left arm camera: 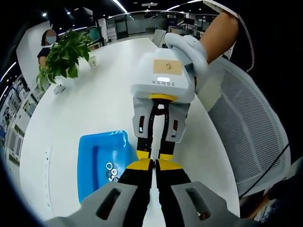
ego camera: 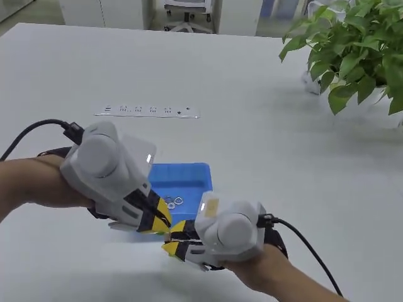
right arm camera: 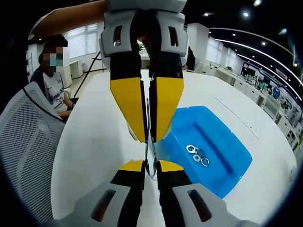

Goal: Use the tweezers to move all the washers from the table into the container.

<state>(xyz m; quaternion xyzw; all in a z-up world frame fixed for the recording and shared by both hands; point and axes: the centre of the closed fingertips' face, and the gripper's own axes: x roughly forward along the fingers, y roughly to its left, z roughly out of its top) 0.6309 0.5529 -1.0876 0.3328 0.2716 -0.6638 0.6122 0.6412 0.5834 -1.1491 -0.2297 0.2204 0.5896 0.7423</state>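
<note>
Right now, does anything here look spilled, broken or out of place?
Nothing looks spilled or broken: the washers lie inside the blue container. One oddity: the left gripper and the right gripper meet tip to tip, both shut on the same thin tweezers beside the container.

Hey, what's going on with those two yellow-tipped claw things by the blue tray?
A person is working two hand-held grippers at a white table. The left gripper and the right gripper meet tip to tip at the near edge of the blue container. Both look shut on the same thin tweezers, as if passing or steadying them. A few washers already lie in the container.
</note>
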